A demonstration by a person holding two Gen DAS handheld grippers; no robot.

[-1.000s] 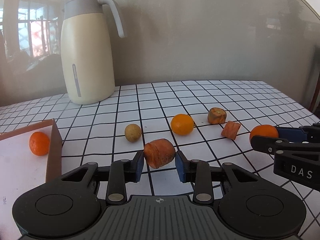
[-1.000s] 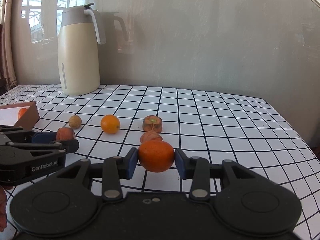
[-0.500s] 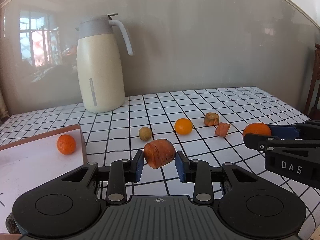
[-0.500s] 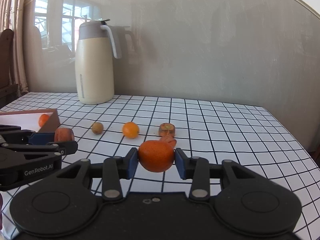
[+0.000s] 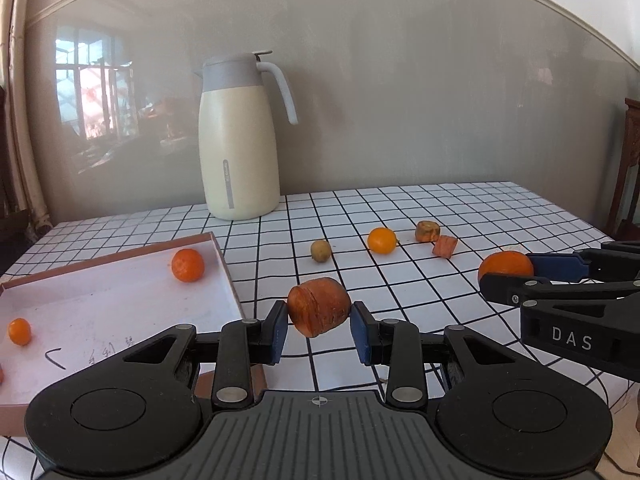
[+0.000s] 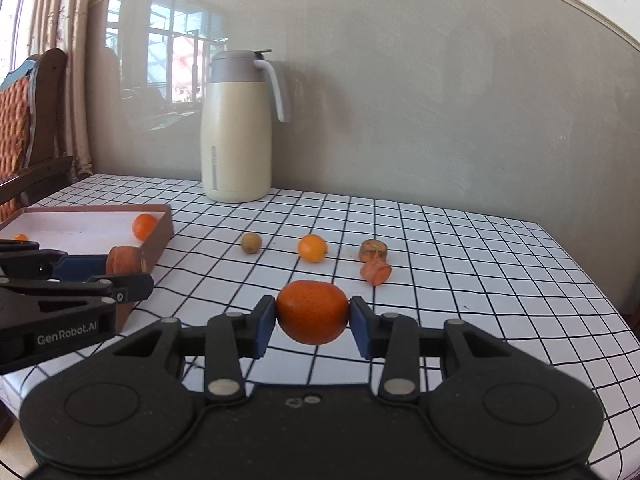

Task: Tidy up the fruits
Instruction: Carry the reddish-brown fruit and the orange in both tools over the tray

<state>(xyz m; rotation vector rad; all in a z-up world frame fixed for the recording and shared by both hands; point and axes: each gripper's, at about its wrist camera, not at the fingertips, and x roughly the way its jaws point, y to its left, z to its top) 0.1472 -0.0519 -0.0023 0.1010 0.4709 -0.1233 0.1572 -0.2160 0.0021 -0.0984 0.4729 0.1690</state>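
Observation:
My left gripper (image 5: 319, 320) is shut on a carrot chunk (image 5: 319, 306), held above the table just right of a shallow brown box (image 5: 224, 266). The box holds two oranges (image 5: 187, 265) (image 5: 19, 331). My right gripper (image 6: 313, 322) is shut on a mandarin (image 6: 312, 312), held above the table's front. In the left wrist view the right gripper (image 5: 516, 276) and its mandarin (image 5: 505, 265) show at the right. In the right wrist view the left gripper (image 6: 132, 268) and carrot chunk (image 6: 125, 259) show at the left, beside the box (image 6: 158, 236).
On the checked tablecloth (image 5: 480, 208) lie a small brownish fruit (image 5: 320, 250), an orange (image 5: 382, 240) and two carrot pieces (image 5: 427, 231) (image 5: 445, 246). A cream thermos jug (image 5: 240, 140) stands at the back by the wall. A chair (image 6: 24, 128) stands at the left.
Both grippers have lifted and pulled back from the table with their loads. More of the box has come into view at the left.

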